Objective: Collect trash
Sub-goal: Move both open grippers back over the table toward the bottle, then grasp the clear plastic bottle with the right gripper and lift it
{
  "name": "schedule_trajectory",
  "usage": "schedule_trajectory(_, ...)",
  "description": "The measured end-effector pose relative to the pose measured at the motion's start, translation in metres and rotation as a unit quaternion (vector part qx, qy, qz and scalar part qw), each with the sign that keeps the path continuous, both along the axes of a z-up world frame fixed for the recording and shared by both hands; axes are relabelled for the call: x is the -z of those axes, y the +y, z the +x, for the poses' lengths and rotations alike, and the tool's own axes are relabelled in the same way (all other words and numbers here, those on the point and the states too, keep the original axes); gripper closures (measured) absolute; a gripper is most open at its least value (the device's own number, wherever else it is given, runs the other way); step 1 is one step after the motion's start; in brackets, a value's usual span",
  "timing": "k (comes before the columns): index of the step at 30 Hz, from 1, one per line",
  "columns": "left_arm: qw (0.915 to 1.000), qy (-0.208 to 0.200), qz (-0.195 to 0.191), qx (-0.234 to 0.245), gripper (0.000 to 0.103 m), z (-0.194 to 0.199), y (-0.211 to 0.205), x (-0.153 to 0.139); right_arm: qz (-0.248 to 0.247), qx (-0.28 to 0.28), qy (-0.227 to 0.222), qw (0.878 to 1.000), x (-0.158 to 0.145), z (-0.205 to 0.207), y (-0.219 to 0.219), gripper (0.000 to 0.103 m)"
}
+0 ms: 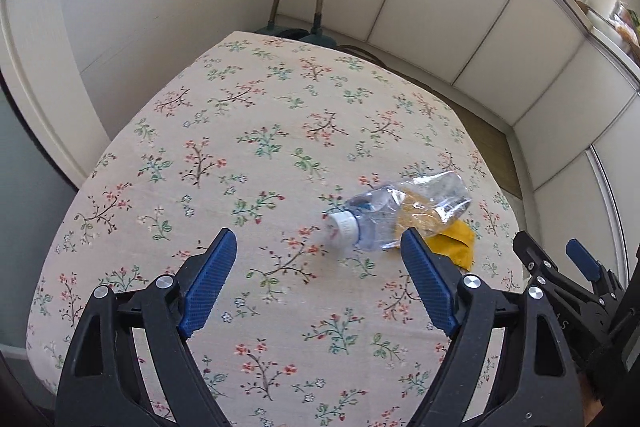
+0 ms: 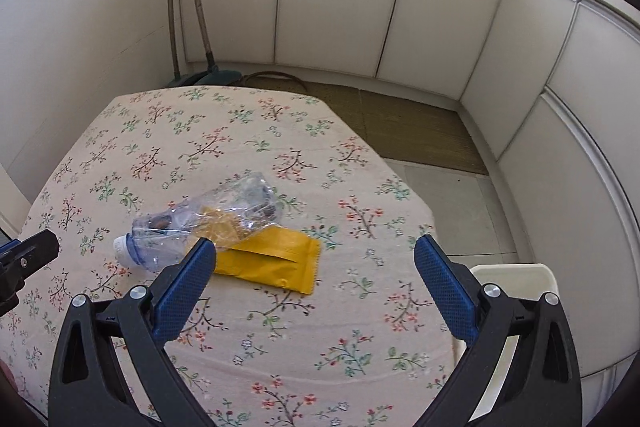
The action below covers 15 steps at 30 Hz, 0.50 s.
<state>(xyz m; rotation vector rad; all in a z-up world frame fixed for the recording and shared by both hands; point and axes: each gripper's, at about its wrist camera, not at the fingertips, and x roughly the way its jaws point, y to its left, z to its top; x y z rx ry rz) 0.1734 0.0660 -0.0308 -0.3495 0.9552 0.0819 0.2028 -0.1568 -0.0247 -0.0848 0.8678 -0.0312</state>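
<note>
- The crushed plastic bottle (image 1: 394,215) lies on its side on the floral tabletop (image 1: 240,147), its white cap (image 1: 343,223) pointing toward the left gripper (image 1: 318,243).
- Tucked under the bottle's body, on the side away from the cap, lies a yellow wrapper (image 2: 272,261); the two pieces of trash touch and overlap.
- The left gripper's fingers (image 1: 212,279) are spread wide with only tablecloth between them; the bottle's cap sits just beyond their tips, nearer the right-hand finger.
- The right gripper (image 2: 316,251) also stands released and holds nothing; its left finger (image 2: 188,291) shows in front of the bottle's neck and the wrapper's near corner, and whether it touches either cannot be told.
- The bottle looks empty and dented, so it is probably very light, springy and slick; a pinch across the round body may make it squirt out or roll.
- The neck just behind the cap is likely the stiffest place to grasp, and the flattened middle is a second choice.
- The wrapper looks thin, flat and limp; it probably needs a pinch at its free serrated edge, farthest from the bottle.
- Lifting the bottle first may drag or flick the wrapper, since it rests partly on it.
- A pale bin-like rim (image 2: 516,275) shows beyond the tabletop edge, on the wrapper's side of the bottle; what it is cannot be told for sure.
</note>
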Motion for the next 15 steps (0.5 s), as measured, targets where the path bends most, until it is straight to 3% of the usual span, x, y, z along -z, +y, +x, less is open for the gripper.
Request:
schedule_trajectory(3,0.9998,0.005,-0.015,-0.015,0.022,0.001,0.019,0.003,0.069,-0.004,0.054,0.996,0.019,0.018,0.007,0.007)
schedule_trajectory(6,0.9990,0.010,-0.037,-0.025,0.022,0.002,0.038,0.006,0.196,0.012,0.112,0.974,0.042,0.039,0.004,0.007)
schedule_trajectory(11,0.9961,0.018,-0.079,-0.036,0.022,0.005,0.058,0.008,0.299,0.033,0.140,0.943,0.064,0.059,0.012,0.007)
schedule_trajectory(12,0.9956,0.017,-0.084,-0.037,0.022,0.005,0.060,0.008,0.315,0.039,0.147,0.937,0.068,0.060,0.014,0.008)
schedule_trajectory(15,0.9949,0.013,-0.093,-0.038,0.022,0.006,0.065,0.006,0.353,0.057,0.162,0.920,0.079,0.064,0.018,0.029)
